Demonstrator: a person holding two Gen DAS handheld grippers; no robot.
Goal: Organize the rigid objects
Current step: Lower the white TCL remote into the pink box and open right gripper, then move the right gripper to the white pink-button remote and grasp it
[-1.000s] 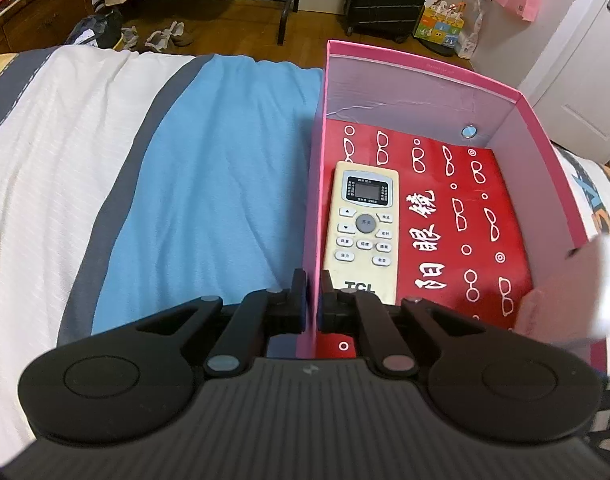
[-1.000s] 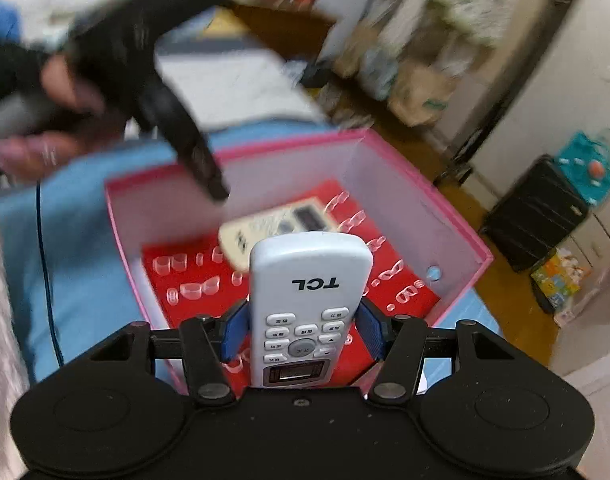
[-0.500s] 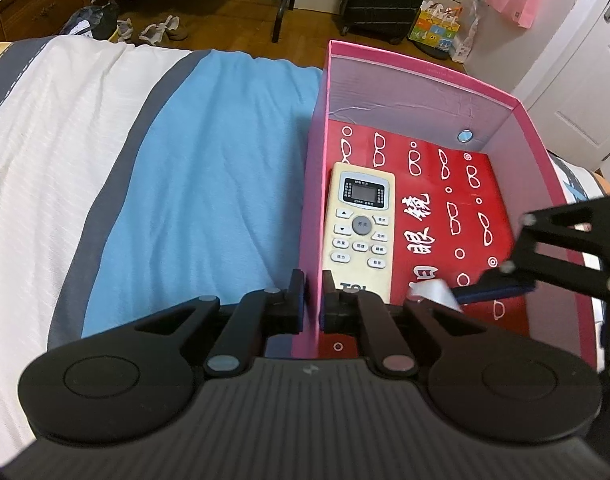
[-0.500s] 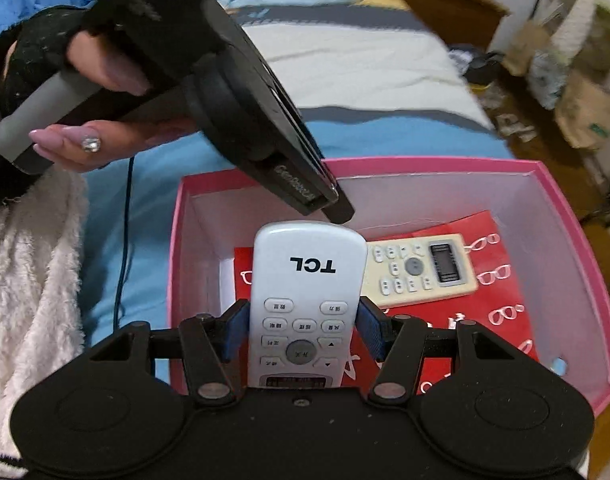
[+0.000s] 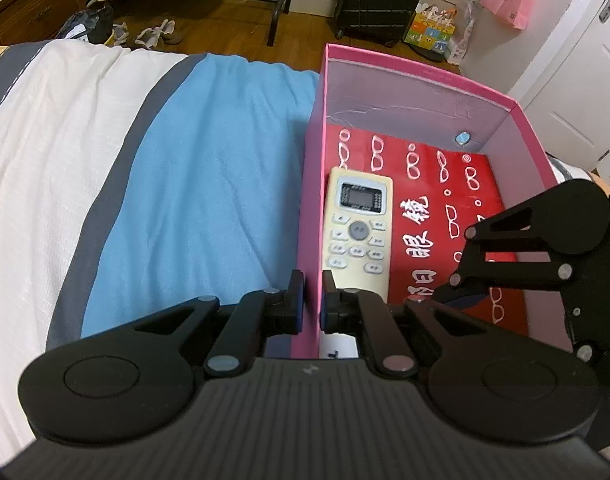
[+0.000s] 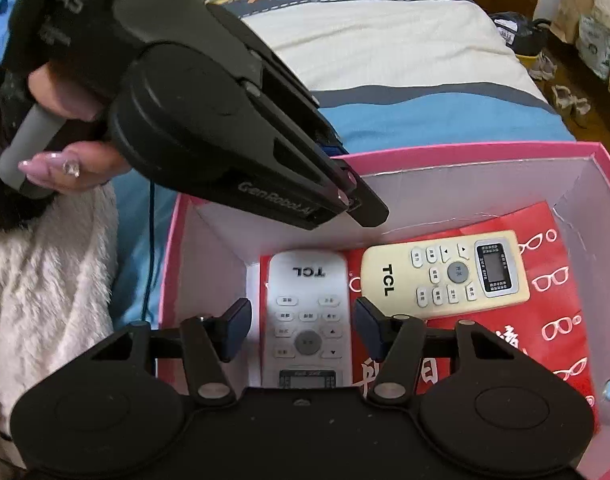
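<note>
Bedroom, striped bedspread: pink box holds two TCL remotes.
Left gripper clamps the box's side wall. Right gripper stands apart around the white remote, pads seemingly clear, beside the cream remote. Judged light, stiff, smooth; grip its long edges.

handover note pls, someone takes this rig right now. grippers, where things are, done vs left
Left gripper: shut on the pink box wall, steadying it on the bed.
Right gripper: open inside the box, pads clear of the white remote on both sides.
White remote: lying in the box beside the cream remote, both on the red bag.
Done: both remotes boxed.
Left: lift the right gripper out, then release the wall. No other loose items visible.
</note>
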